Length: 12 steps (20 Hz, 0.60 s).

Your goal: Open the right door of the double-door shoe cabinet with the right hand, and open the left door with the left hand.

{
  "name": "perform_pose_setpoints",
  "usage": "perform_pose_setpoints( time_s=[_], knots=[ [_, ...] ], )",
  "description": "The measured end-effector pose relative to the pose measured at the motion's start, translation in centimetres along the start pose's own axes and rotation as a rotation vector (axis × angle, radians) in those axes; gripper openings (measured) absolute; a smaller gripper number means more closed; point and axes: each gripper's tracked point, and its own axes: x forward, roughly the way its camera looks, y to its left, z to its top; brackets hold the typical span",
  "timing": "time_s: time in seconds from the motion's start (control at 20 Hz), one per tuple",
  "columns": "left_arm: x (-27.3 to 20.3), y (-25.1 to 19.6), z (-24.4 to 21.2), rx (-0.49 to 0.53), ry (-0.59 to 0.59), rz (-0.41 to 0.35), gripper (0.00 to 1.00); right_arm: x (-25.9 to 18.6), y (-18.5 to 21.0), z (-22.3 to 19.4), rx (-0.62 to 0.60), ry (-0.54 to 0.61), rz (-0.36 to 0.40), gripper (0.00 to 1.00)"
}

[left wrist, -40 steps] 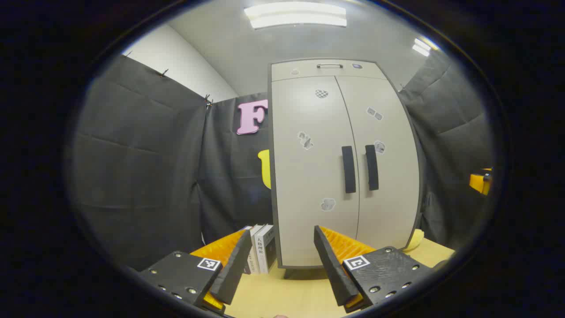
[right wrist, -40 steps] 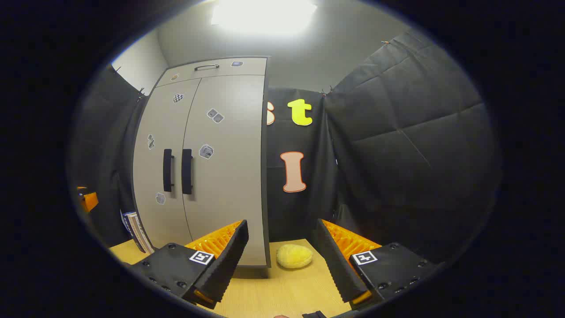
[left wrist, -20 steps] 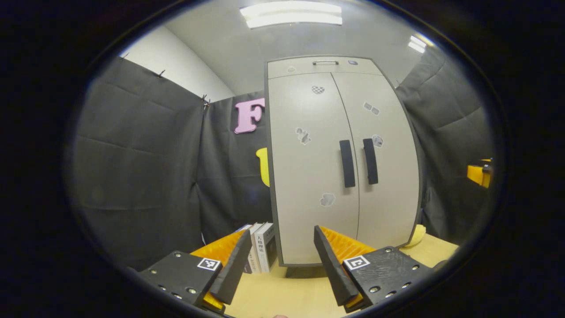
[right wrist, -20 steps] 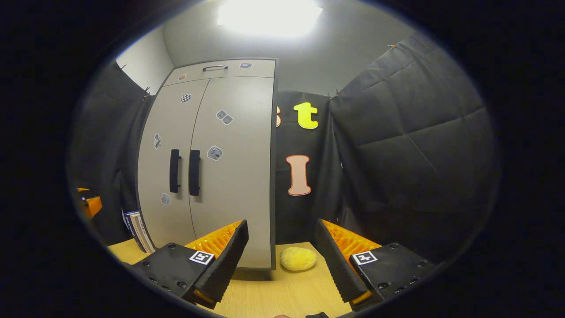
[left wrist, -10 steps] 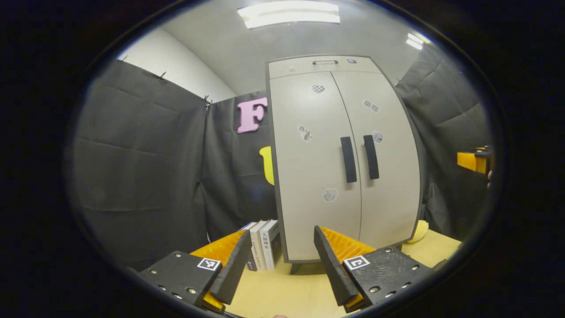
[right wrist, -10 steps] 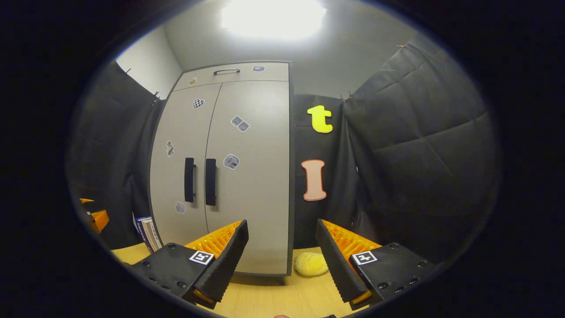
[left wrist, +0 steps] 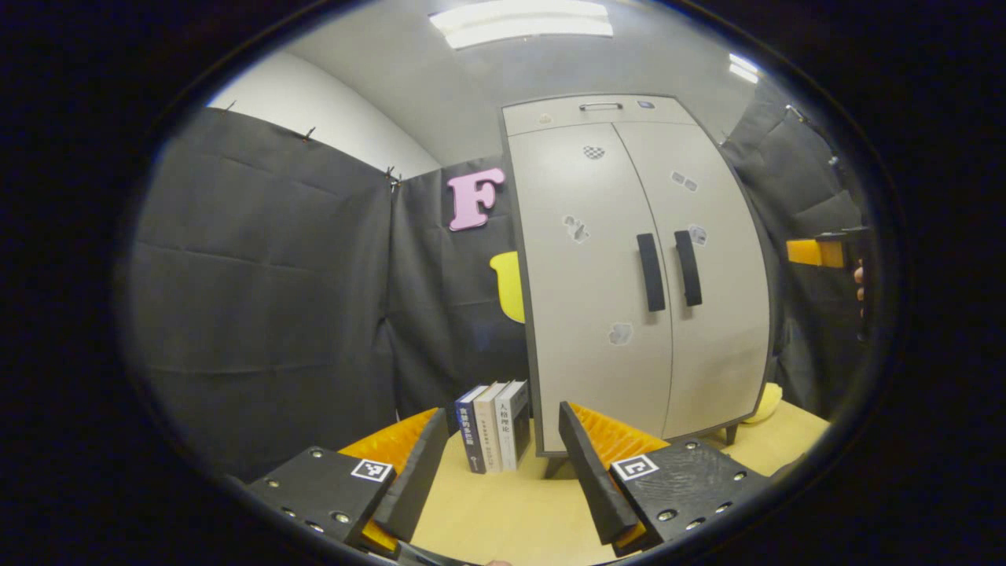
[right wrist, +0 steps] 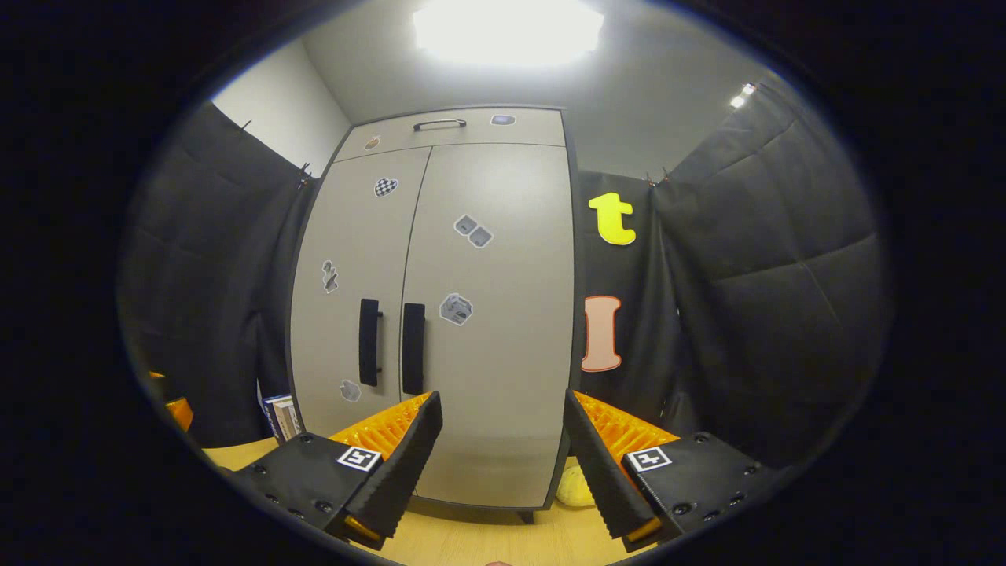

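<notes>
Left hand-held gripper (left wrist: 499,472) open, nothing between fingers, hovering over desk (left wrist: 511,511). Shoe cabinet (left wrist: 629,267) stands ahead and to its right, both doors closed. Left door (left wrist: 589,291) w/ left handle (left wrist: 651,272), right door (left wrist: 719,291) w/ right handle (left wrist: 688,268); handles side by side at the centre seam. Books (left wrist: 493,436) upright just beyond its fingertips, beside cabinet's left edge.

Right hand-held gripper (right wrist: 503,464) also open and empty, well short of the cabinet, which is straight ahead, slightly left. Right handle sits above its left finger (right wrist: 397,468). Yellow soft item (right wrist: 574,487) on desk by cabinet's right foot, partly behind its right finger (right wrist: 601,472).
</notes>
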Motion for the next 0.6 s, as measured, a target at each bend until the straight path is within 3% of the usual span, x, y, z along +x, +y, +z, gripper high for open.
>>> perform_pose_setpoints(
  time_s=[0.6],
  knots=[
    [-1.8,6.2,-2.2,0.006,0.052,0.142,0.86,7.7,6.5,0.9,0.042,0.021,0.08,0.98]
  ],
)
